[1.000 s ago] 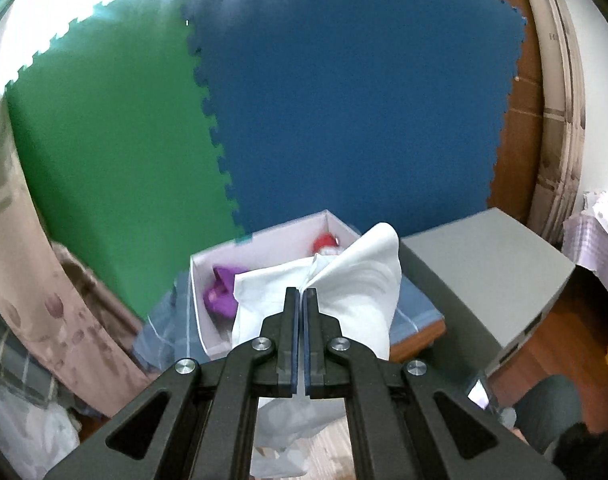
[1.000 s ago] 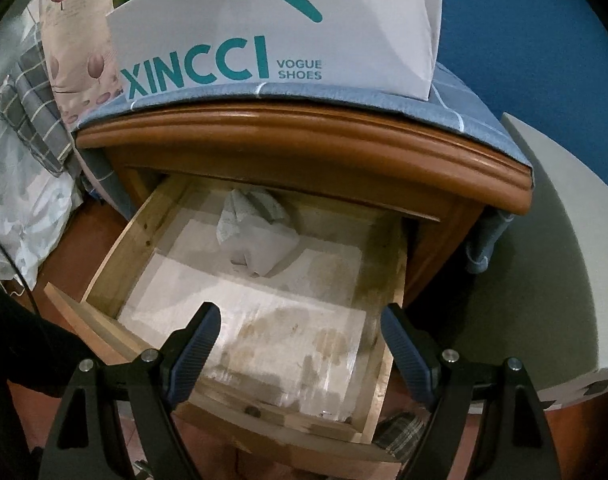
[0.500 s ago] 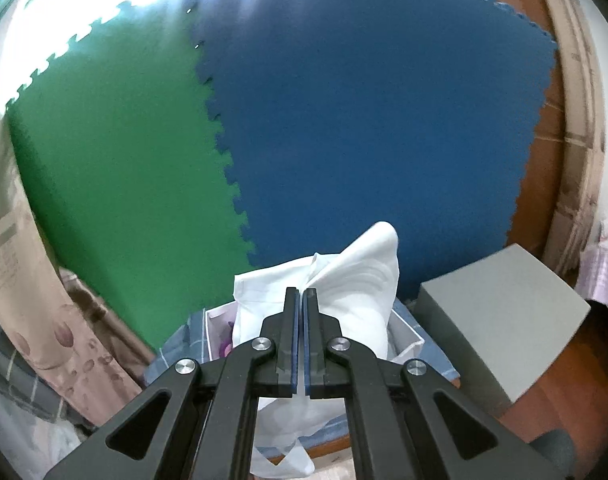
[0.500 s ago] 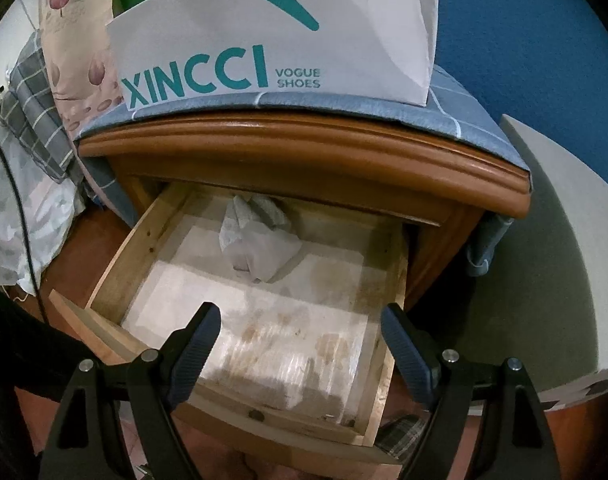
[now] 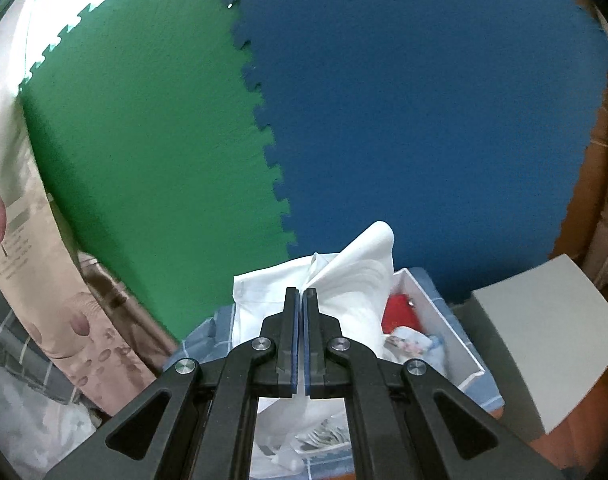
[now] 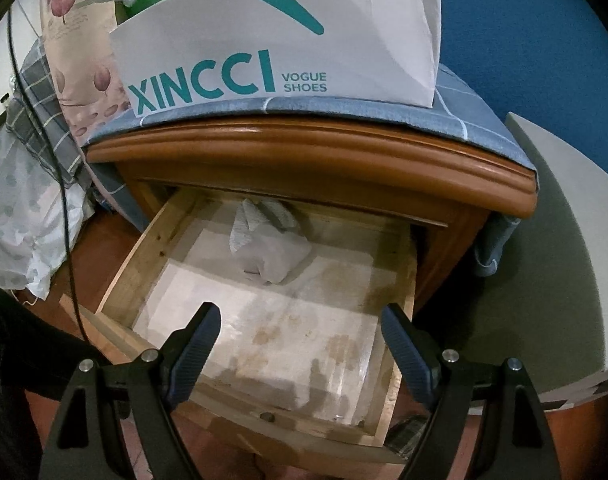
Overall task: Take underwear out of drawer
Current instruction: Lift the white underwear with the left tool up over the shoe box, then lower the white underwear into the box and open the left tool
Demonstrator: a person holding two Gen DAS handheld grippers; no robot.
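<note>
My left gripper [image 5: 302, 294] is shut on white underwear [image 5: 344, 280] and holds it up in the air, above the white shoe box [image 5: 448, 320] on the nightstand. The cloth hangs down behind the fingers. In the right wrist view the wooden drawer [image 6: 120, 280] stands pulled open below the nightstand top. A crumpled pale garment [image 6: 268, 240] lies at the drawer's back. My right gripper [image 6: 300, 328] is open and empty, hovering over the drawer's front edge.
The shoe box [image 6: 280, 36], marked XINCCI, sits on a blue checked cloth [image 6: 456, 112] and holds a red item [image 5: 400, 312] and other small things. A grey cabinet [image 5: 544, 344] stands right of the nightstand. Green and blue foam mats [image 5: 344, 120] cover the wall. Bedding [image 6: 20, 200] lies left.
My left gripper has risen and tilted with the underwear, so the shoe box now shows lower and to the right. My right gripper has stayed open over the drawer, shifting slightly.
</note>
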